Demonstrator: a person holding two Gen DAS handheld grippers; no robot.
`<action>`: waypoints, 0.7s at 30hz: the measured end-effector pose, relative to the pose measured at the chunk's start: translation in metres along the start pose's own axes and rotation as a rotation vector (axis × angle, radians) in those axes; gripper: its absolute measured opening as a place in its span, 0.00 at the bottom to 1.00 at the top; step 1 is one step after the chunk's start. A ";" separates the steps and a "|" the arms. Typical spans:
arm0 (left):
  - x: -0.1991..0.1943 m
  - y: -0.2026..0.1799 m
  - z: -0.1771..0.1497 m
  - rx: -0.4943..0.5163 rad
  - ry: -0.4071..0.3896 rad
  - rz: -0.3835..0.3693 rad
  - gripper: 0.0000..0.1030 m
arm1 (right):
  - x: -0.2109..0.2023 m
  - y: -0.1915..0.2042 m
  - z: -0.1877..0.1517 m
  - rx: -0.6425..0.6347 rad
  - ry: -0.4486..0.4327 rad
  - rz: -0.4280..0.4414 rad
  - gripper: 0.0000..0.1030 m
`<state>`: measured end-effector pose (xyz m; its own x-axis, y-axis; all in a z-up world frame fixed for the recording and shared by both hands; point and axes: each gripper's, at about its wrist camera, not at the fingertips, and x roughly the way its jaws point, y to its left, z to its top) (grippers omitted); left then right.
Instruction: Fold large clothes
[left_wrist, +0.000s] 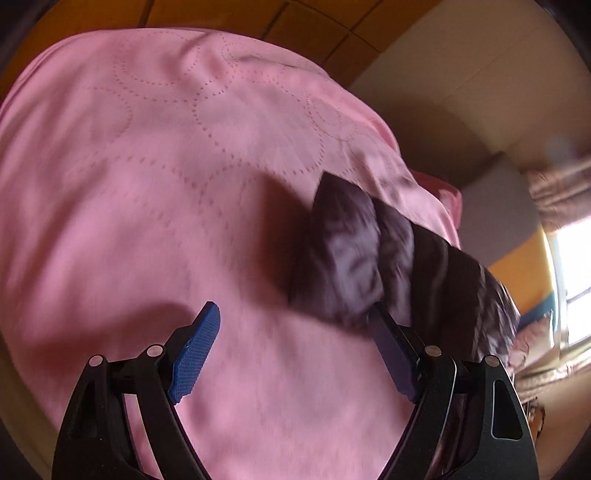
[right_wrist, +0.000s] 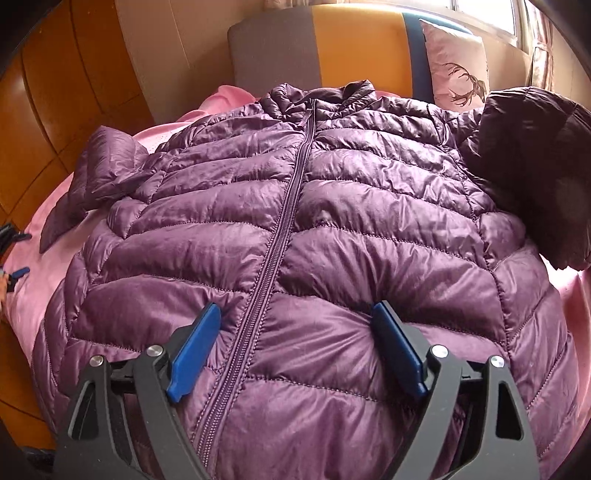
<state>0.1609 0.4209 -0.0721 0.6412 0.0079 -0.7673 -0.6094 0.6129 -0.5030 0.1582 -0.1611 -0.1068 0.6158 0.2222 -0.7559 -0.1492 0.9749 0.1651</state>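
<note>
Right gripper (right_wrist: 295, 343): jaws wide, blue pads (right_wrist: 195, 350) resting on the lower front of the jacket (right_wrist: 295, 206), one pad on each side of the zipper (right_wrist: 273, 258). The fabric dimples a little at the right pad, but nothing is pinched between the two.

Jacket: purple, quilted, lying front up and zipped on the pink sheet (right_wrist: 33, 258), hem nearest the camera, collar (right_wrist: 332, 92) at the far end. The sleeve on the view's left (right_wrist: 92, 177) lies out to the side on the sheet. The sleeve on the view's right (right_wrist: 535, 177) is doubled back in a dark, puffy mound over the shoulder area.

Beyond the collar: a grey and orange headboard (right_wrist: 332, 48), a pale cushion with a deer print (right_wrist: 458, 70) leaning against it, and a window behind.

Left gripper (left_wrist: 295, 339): jaws wide, nothing between them. The view is motion-blurred. Its left pad (left_wrist: 195, 354) is over bare pink sheet (left_wrist: 147, 184); its right pad (left_wrist: 391, 350) is just beside the cuff end of the sleeve (left_wrist: 351, 251), and contact cannot be judged. Farther on, the sheet shows a dotted circle pattern. Wooden panels (left_wrist: 314, 29) lie beyond the sheet's far edge.

Containers: not seen in either view.
</note>
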 end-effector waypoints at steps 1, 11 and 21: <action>0.007 -0.001 0.005 -0.005 0.003 0.013 0.78 | 0.001 0.000 0.000 -0.003 -0.002 -0.003 0.83; 0.032 -0.036 0.013 0.150 0.045 -0.007 0.05 | 0.006 0.001 -0.001 -0.004 -0.002 -0.012 0.86; -0.059 0.023 0.038 0.131 -0.135 0.120 0.00 | 0.006 0.000 -0.003 -0.001 -0.008 -0.006 0.86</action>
<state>0.1267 0.4643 -0.0232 0.6296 0.1873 -0.7540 -0.6250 0.6986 -0.3484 0.1599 -0.1600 -0.1131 0.6232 0.2161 -0.7516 -0.1460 0.9763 0.1597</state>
